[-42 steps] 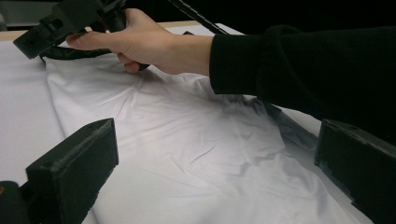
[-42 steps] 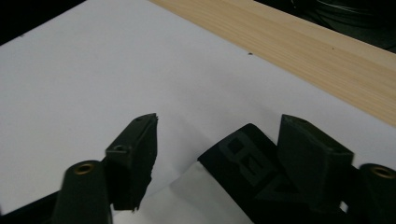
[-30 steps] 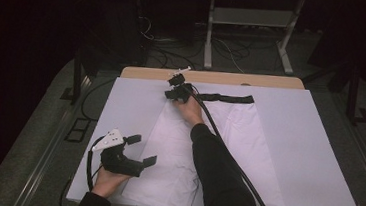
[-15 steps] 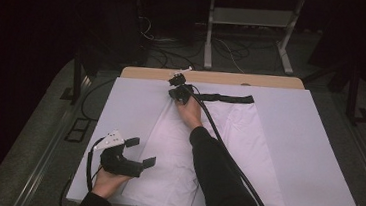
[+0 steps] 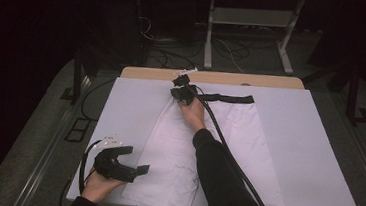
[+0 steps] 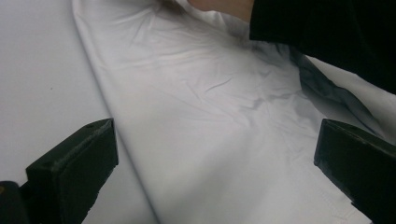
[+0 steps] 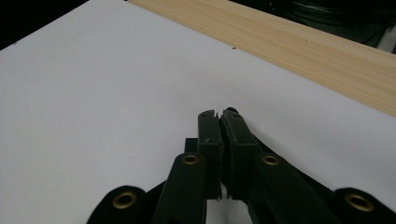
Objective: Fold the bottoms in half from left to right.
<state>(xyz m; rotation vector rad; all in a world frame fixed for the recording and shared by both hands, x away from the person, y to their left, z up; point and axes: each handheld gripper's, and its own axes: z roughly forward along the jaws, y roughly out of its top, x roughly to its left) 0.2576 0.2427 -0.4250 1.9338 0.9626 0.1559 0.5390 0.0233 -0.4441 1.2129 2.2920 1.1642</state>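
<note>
Two grippers work a pair of white trousers spread on the white table cover. At the left near corner, the left gripper rests with its jaws wide apart, the trouser leg's edge between them, untouched. Farther right, the right gripper has just closed its jaws on the black waistband at the far end, beside the wooden table edge.
</note>
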